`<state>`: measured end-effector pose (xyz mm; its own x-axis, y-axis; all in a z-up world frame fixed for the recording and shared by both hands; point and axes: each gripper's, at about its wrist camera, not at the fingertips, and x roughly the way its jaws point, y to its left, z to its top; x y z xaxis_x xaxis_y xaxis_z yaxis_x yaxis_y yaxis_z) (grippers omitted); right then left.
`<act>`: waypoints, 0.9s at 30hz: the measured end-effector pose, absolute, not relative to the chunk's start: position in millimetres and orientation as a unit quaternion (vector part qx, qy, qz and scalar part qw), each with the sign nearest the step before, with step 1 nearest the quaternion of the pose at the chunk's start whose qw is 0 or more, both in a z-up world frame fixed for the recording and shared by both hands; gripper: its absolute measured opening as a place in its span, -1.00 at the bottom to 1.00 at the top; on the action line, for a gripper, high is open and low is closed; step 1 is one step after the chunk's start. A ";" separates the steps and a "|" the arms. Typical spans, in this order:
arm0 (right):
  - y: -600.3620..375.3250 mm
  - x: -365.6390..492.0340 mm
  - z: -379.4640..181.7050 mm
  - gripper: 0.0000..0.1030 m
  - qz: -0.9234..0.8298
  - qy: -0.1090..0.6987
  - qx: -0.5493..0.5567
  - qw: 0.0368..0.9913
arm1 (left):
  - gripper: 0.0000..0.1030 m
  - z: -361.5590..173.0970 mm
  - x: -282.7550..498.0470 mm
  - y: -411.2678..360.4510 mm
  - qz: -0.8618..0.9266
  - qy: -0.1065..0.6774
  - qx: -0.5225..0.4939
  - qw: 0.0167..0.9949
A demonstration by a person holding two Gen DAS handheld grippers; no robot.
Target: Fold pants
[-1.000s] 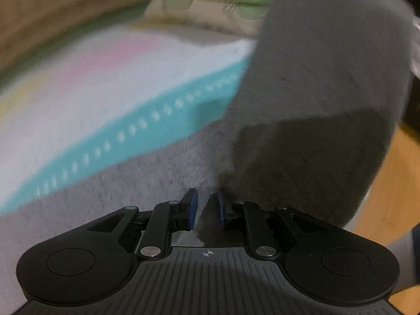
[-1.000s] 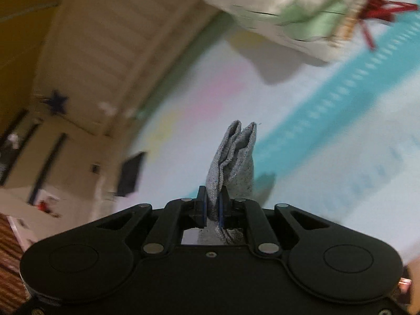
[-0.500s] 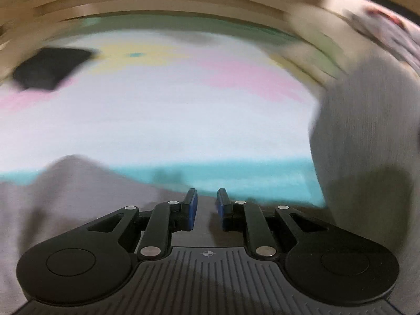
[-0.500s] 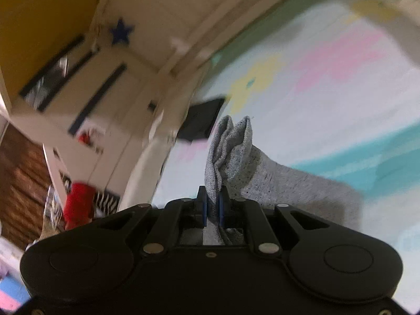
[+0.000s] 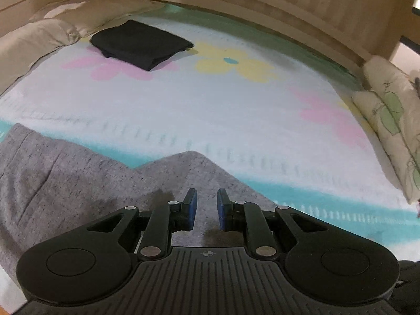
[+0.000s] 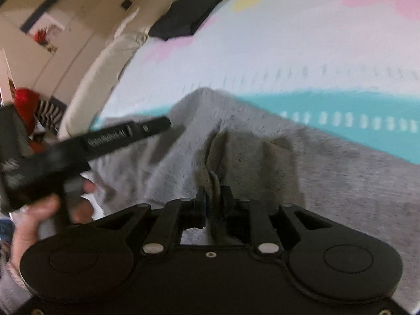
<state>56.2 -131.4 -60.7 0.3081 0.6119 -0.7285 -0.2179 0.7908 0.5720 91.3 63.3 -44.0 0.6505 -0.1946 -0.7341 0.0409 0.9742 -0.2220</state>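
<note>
The grey pants [image 5: 78, 183] are spread flat on a bed sheet [image 5: 210, 110] printed with pastel flowers and a teal band, and they are seen directly beneath and ahead of both pairs of tongs. In the left wrist view, the left tongs [image 5: 205, 208] are held a little above the cloth with a narrow gap between the blue pads; nothing is caught in that gap, and only grey fabric and a shadow are seen under it. A pointed fold of the pants is raised just ahead of these tongs, and the rest of the garment is laid out toward the left edge of the view. In the right wrist view, the right tongs [image 6: 212, 199] are seen with their jaws opening, and a thin upright ridge of the grey fabric is still found between them, though the pads are no longer pressed firmly on it as far as the blur allows. The left tool, gripped by a hand [image 6: 34, 218], is seen at the left of that view, over the pants. A folded black garment [image 5: 141, 43] is laid well apart at the far side of the bed, near a beige pillow [image 5: 39, 34], and a leaf-patterned cushion [image 5: 388, 120] is set along the right edge.
</note>
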 end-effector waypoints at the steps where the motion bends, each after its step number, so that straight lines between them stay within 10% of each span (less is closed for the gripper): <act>1: -129.1 55.6 -61.9 -0.50 0.269 0.525 0.191 0.784 | -0.68 -43.9 88.7 63.9 -0.070 0.412 -0.092 0.904; 5: -141.0 50.7 -49.0 0.53 0.246 0.493 0.226 0.804 | -0.68 -47.1 83.6 59.2 -0.094 0.413 -0.079 0.902; 12: -186.2 41.9 -31.9 0.58 0.169 0.449 0.183 0.858 | -0.68 -71.3 70.1 37.4 -0.151 0.453 -0.033 0.878; 14: -202.9 31.3 -33.0 0.90 0.136 0.438 0.160 0.874 | -0.68 -78.1 63.8 33.4 -0.162 0.463 -0.023 0.871; 27: -227.5 -19.1 -85.1 0.90 0.084 0.467 0.039 0.879 | -0.62 -102.6 38.7 16.6 -0.170 0.460 0.055 0.870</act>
